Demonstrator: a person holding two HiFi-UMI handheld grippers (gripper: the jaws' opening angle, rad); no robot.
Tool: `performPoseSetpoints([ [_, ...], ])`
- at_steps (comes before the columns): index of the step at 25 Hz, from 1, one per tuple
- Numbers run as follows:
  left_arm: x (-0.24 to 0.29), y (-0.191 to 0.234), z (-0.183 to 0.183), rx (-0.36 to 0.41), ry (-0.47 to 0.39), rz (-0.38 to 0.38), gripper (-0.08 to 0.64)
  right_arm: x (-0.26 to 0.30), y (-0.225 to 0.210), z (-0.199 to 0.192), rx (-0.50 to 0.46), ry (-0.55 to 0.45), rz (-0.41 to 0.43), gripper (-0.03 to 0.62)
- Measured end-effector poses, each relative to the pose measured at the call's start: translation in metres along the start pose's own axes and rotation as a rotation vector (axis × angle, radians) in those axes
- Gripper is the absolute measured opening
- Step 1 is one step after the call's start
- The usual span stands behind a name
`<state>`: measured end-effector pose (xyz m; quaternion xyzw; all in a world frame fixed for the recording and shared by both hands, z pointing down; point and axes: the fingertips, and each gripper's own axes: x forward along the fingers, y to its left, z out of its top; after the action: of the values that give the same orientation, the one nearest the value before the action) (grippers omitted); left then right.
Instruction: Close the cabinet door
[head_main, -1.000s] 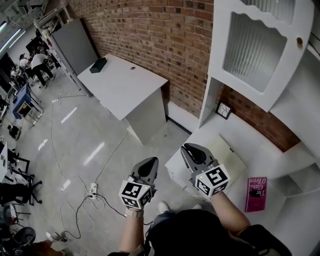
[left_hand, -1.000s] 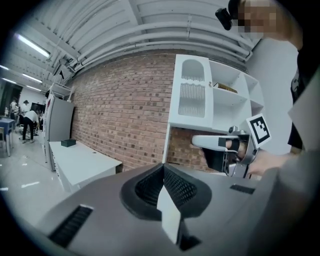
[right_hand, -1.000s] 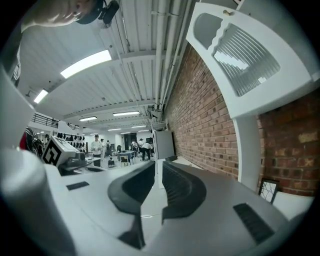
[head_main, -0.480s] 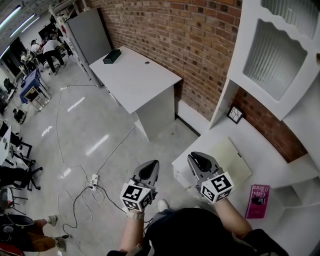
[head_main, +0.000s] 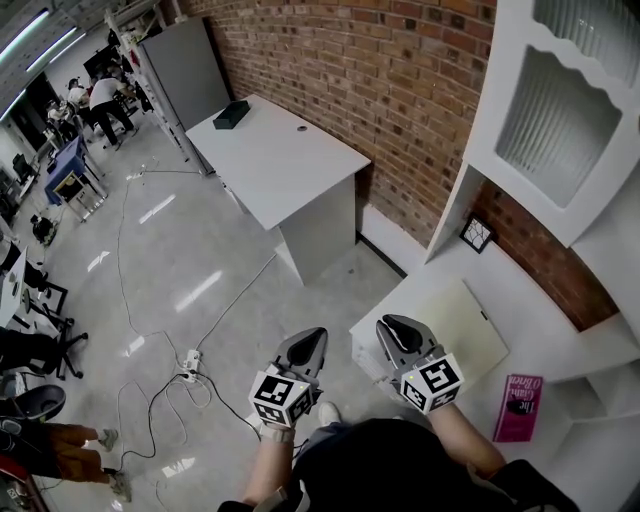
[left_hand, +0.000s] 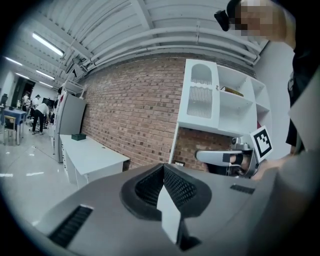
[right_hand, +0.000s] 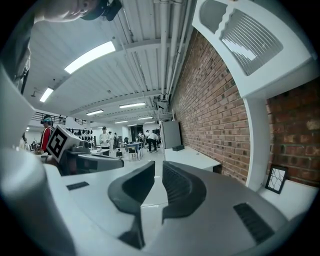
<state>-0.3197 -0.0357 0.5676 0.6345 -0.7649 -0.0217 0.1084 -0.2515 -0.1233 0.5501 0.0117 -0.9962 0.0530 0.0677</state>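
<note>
Left claw (head_main: 307, 342): jaws pressed together, nothing in them. Held roughly level out front over the floor, just left of the worktop (head_main: 545, 312) edge.

Right claw (head_main: 393, 328): jaws together bar a hairline slit, also empty. It sits over the worktop's near corner, beside the beige mat (head_main: 455, 325). The pink book (head_main: 517, 405) lies flat further right, clear of both claws.

Cabinet door (head_main: 555, 120): ribbed-glass panel, long axis vertical. It's up and to the right of both claws, well apart from either and well above their level. In the head and left gripper views it reads flush with the cabinet (head_main: 449, 215) front, its lower edge in line with the cabinet's. Open shelves (left_hand: 239, 107) are to its right. My read is that the door is shut, though I can't rule out a thin gap from these angles.

Key relation: the right claw is the nearer one, with the door ahead and up-right of it. Reaching the panel would mean raising that claw and carrying it right. The left claw would have to cross the body. Neither claw touches anything now.
</note>
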Motion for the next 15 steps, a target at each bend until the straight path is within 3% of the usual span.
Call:
performPoseSetpoints([
  [15, -0.006, 0.000, -0.005, 0.004, 0.003, 0.002, 0.009, -0.010, -0.006, -0.007, 0.018, 0.007, -0.042, 0.054],
])
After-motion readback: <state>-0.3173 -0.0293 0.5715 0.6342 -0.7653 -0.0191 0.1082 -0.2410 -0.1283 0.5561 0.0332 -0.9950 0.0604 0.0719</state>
